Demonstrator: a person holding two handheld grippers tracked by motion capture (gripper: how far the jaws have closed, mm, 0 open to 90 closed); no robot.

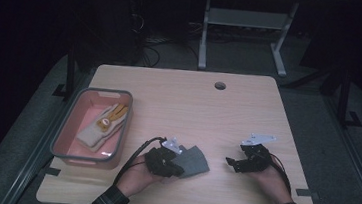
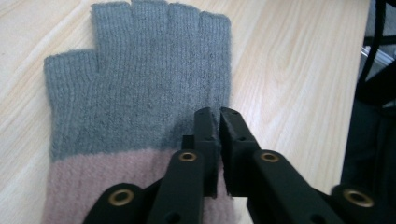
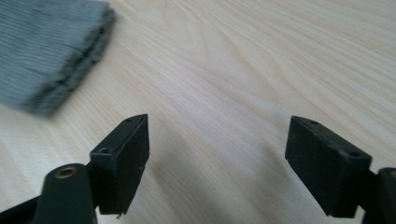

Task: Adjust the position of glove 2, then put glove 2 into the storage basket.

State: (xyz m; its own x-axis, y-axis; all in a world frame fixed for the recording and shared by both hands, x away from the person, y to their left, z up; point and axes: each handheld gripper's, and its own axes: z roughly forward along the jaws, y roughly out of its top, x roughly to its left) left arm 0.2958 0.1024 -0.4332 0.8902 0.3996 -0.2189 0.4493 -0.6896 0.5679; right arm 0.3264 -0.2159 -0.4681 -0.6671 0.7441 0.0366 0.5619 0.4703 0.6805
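Observation:
A grey fingerless knit glove point(image 1: 197, 160) with a pink cuff lies flat on the wooden table point(image 1: 193, 108), near its front edge. In the left gripper view the glove point(image 2: 140, 84) spreads away from me, finger stubs at the far end. My left gripper point(image 2: 219, 114) is shut on the glove's right edge, with a pinch of grey knit between the jaws; in the high view this gripper point(image 1: 177, 168) sits at the glove's near left side. My right gripper point(image 1: 231, 163) is open and holds nothing, a little to the right of the glove. In its own view the right gripper point(image 3: 217, 140) hangs over bare wood with the glove's edge point(image 3: 51, 51) at the upper left.
A pink bin with a grey rim point(image 1: 94, 92) stands at the table's left side and holds a cream and yellow glove point(image 1: 102, 124). A round cable hole point(image 1: 220, 85) sits near the far edge. Another table's frame stands on the floor beyond.

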